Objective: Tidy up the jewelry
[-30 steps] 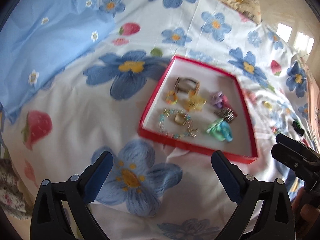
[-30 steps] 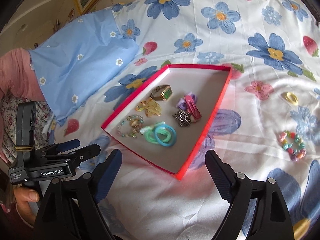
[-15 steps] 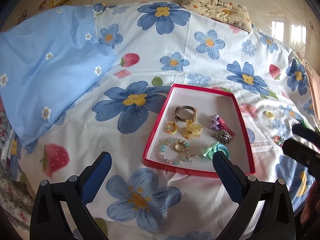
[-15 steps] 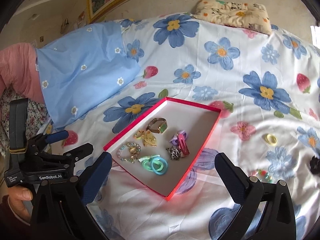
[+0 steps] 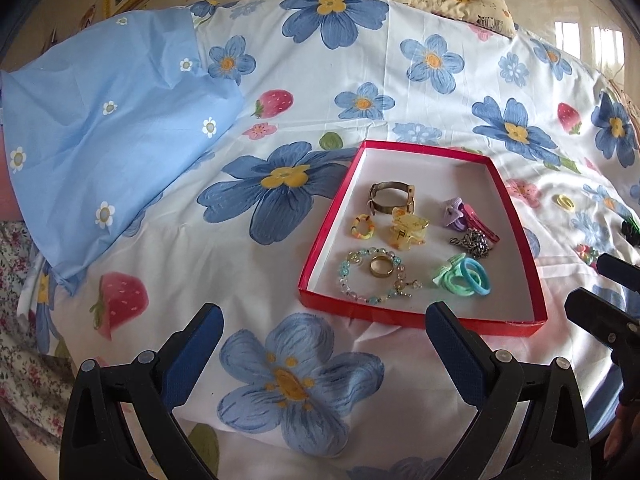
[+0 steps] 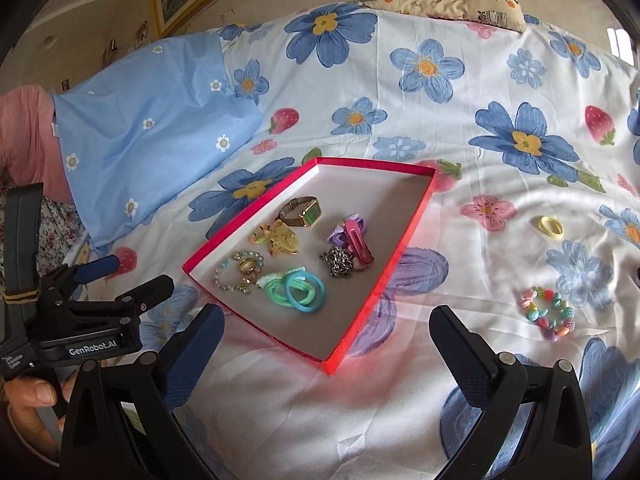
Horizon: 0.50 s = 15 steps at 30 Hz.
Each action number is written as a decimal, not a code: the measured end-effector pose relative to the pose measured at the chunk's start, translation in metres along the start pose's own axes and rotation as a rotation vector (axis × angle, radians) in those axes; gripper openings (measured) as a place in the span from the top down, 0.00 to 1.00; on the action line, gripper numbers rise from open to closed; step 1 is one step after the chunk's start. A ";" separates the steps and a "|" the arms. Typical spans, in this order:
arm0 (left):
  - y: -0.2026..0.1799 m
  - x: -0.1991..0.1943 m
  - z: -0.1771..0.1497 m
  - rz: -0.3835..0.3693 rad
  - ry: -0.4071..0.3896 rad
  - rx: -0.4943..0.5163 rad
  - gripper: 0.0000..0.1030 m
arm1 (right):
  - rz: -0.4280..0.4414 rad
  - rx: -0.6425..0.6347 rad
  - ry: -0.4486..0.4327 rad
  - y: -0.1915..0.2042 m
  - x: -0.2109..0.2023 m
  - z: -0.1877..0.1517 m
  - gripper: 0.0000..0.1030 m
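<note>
Both grippers, left gripper [image 5: 320, 344] and right gripper [image 6: 326, 340], hang wide and empty; the shallow red cardboard tray [image 6: 380, 280] collects pieces, and the colourful beaded bracelet [image 6: 548, 314] waits at three o'clock.

**Legible Markings**

One marking can be read. In the right wrist view, the body of the left tool [image 6: 120, 276] carries a white label [image 6: 93, 349] printed "GenRobot.AI". A second, smaller white label [image 6: 9, 362] sits on the same housing, further left on the handle; its text is too small to read. In the left wrist view, no text, number or sign can be read on any item.
</note>
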State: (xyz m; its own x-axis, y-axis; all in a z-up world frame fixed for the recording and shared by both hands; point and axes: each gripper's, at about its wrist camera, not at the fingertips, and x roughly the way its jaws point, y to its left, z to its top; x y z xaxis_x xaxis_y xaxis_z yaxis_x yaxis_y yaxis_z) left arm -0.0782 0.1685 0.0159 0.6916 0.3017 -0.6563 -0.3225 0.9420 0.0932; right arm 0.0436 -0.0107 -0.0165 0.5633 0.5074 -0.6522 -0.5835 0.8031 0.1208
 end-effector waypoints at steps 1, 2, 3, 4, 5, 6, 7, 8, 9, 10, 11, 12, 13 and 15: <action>-0.001 0.000 0.000 0.002 -0.001 0.002 0.01 | -0.003 -0.003 0.000 0.001 0.000 0.000 0.00; 0.001 -0.002 -0.001 0.003 -0.003 0.004 0.01 | -0.004 -0.005 0.001 0.001 0.001 -0.001 0.00; 0.001 -0.002 -0.001 0.007 -0.004 0.006 0.01 | -0.003 -0.006 0.002 0.001 0.001 -0.001 0.00; 0.000 -0.002 -0.002 0.011 -0.005 0.010 0.01 | -0.005 -0.008 0.002 0.001 0.001 -0.002 0.00; 0.000 -0.002 -0.002 0.014 -0.008 0.014 0.01 | -0.004 -0.008 0.001 0.001 0.001 -0.002 0.00; -0.001 -0.002 -0.002 0.018 -0.009 0.016 0.01 | -0.004 -0.012 0.001 0.002 0.001 -0.002 0.00; -0.001 -0.002 -0.003 0.021 -0.010 0.017 0.01 | -0.006 -0.016 0.001 0.002 0.002 -0.002 0.00; -0.001 -0.002 -0.003 0.022 -0.012 0.018 0.01 | -0.010 -0.022 0.000 0.003 0.002 -0.002 0.00; 0.000 -0.002 -0.003 0.021 -0.013 0.017 0.01 | -0.013 -0.027 -0.001 0.004 0.002 -0.002 0.00; 0.000 -0.003 -0.003 0.021 -0.014 0.016 0.01 | -0.014 -0.032 -0.001 0.004 0.002 -0.002 0.00; 0.000 -0.003 -0.003 0.022 -0.016 0.014 0.01 | -0.014 -0.036 -0.002 0.005 0.003 -0.002 0.00; 0.001 -0.003 -0.003 0.023 -0.017 0.012 0.01 | -0.015 -0.039 -0.002 0.005 0.003 -0.003 0.00; 0.001 -0.003 -0.003 0.023 -0.018 0.011 0.01 | -0.017 -0.044 -0.002 0.006 0.004 -0.003 0.00; 0.002 -0.004 -0.004 0.025 -0.021 0.011 0.01 | -0.019 -0.050 -0.002 0.007 0.004 -0.003 0.00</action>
State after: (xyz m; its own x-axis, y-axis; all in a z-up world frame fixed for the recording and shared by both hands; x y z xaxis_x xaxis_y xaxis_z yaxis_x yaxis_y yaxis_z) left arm -0.0837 0.1684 0.0158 0.6968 0.3276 -0.6381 -0.3327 0.9357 0.1171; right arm 0.0399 -0.0037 -0.0209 0.5758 0.4925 -0.6526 -0.6012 0.7960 0.0703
